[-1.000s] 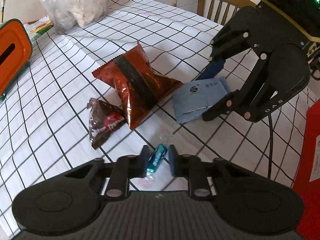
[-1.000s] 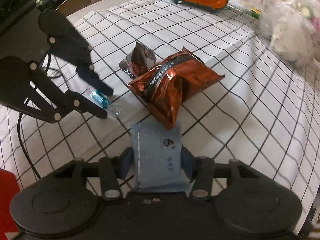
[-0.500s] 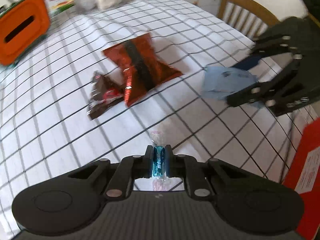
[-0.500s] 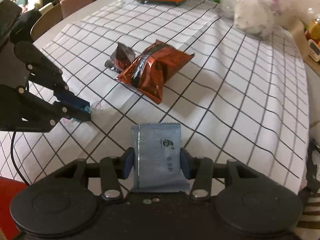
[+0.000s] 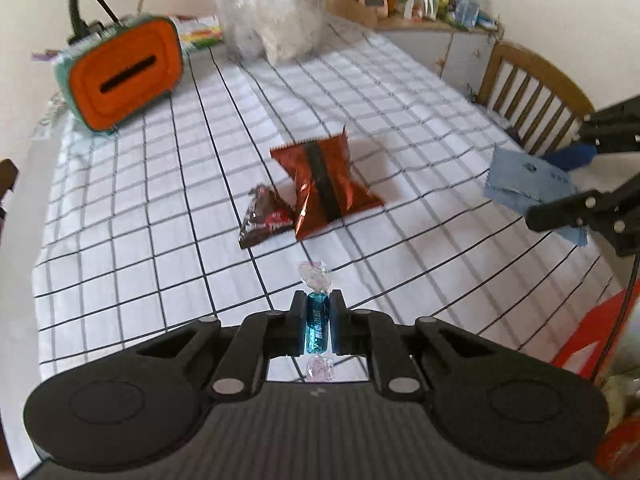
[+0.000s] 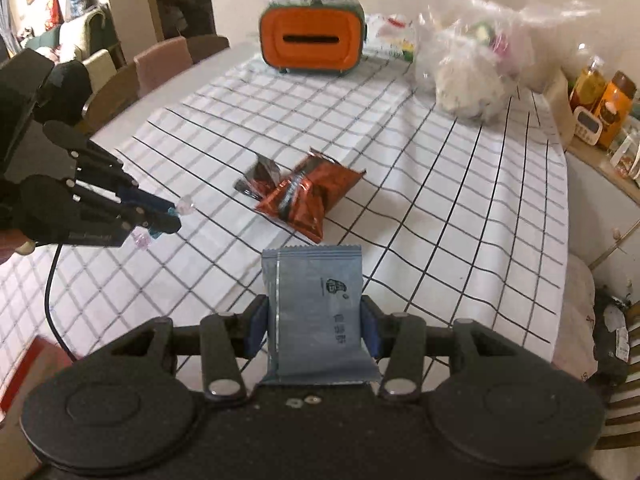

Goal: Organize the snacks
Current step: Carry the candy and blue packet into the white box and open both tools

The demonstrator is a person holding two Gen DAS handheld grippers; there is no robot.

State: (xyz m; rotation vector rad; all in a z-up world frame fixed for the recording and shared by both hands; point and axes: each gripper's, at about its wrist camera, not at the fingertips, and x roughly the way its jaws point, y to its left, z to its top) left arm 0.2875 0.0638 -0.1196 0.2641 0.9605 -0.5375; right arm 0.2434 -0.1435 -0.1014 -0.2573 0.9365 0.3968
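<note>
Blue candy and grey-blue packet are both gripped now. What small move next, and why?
Probably carry both toward the orange slotted box. The left gripper is shut on the blue candy and the right gripper on the grey-blue packet, both clear of the checked tablecloth; nothing blocks the way.

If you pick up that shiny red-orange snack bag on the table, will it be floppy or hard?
The red-orange snack bag would probably feel floppy and crinkly: its foil is creased and its ends flare out. It looks puffed up, so it is likely light for its size. The shiny foil could be a bit slippery. It leans against the small dark packet, which might shift too.
</note>
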